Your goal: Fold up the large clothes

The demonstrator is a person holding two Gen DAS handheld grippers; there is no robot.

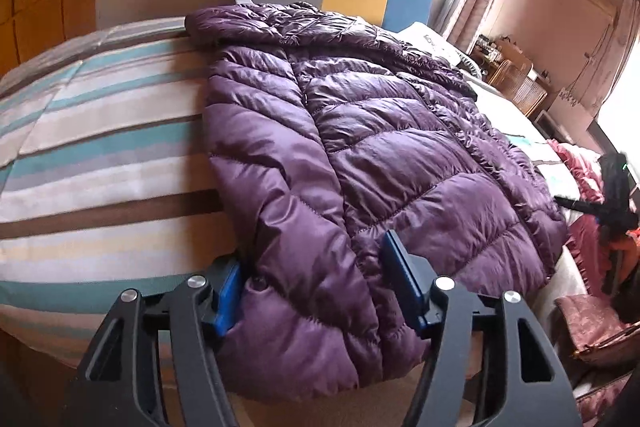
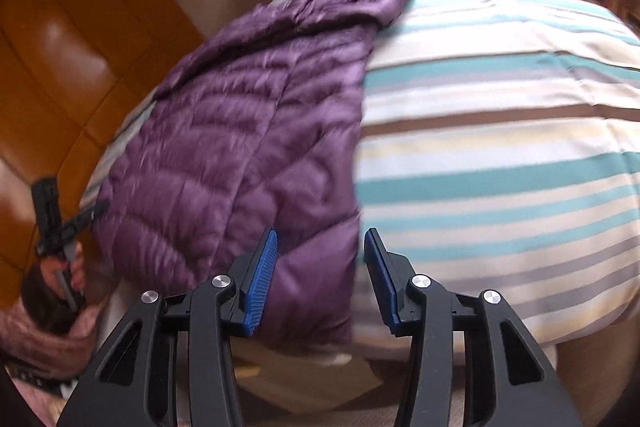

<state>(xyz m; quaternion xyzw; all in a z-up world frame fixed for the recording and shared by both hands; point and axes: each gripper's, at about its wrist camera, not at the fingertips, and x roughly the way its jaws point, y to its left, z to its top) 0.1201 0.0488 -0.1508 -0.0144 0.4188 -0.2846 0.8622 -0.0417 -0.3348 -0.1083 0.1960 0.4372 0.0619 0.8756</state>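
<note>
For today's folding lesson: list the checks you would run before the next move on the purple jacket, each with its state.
1. Purple quilted puffer jacket lies flat on the striped bedcover: ok.
2. Near hem between the left gripper fingers: ok.
3. Left pads gripping fabric: cannot tell.
4. Right gripper open at the jacket's edge: ok.
5. Right side gripped: not ok.
6. Sleeves tucked in: cannot tell.
</note>
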